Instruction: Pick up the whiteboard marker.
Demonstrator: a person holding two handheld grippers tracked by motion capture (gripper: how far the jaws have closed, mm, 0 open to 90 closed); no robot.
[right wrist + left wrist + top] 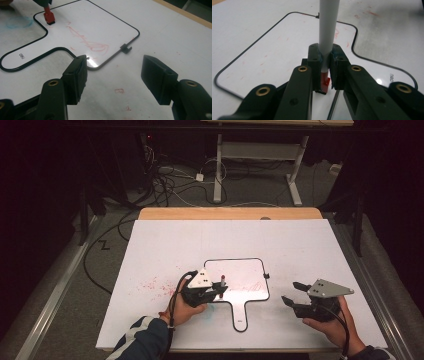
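A small handled whiteboard [240, 272] with a black rim lies on the white table cover. Red scribbles [87, 41] mark the side of the whiteboard [100, 22] near my right gripper. My left gripper [220, 287] is shut on a grey marker [328, 30] with a red end. The marker [222, 281] stands upright over the board's left edge, and its red end [49, 17] points down at the board surface. In its own view my left gripper [326, 53] pinches the barrel just above the red end. My right gripper [292, 292] hovers right of the board, open with nothing between its fingers [113, 70].
Red smudges [152, 284] stain the cover left of the board, and a blue smear [18, 22] sits near the handle. The wooden table edge [230, 213] runs along the far side. Cables [165, 182] and a desk frame [260, 155] lie on the floor beyond.
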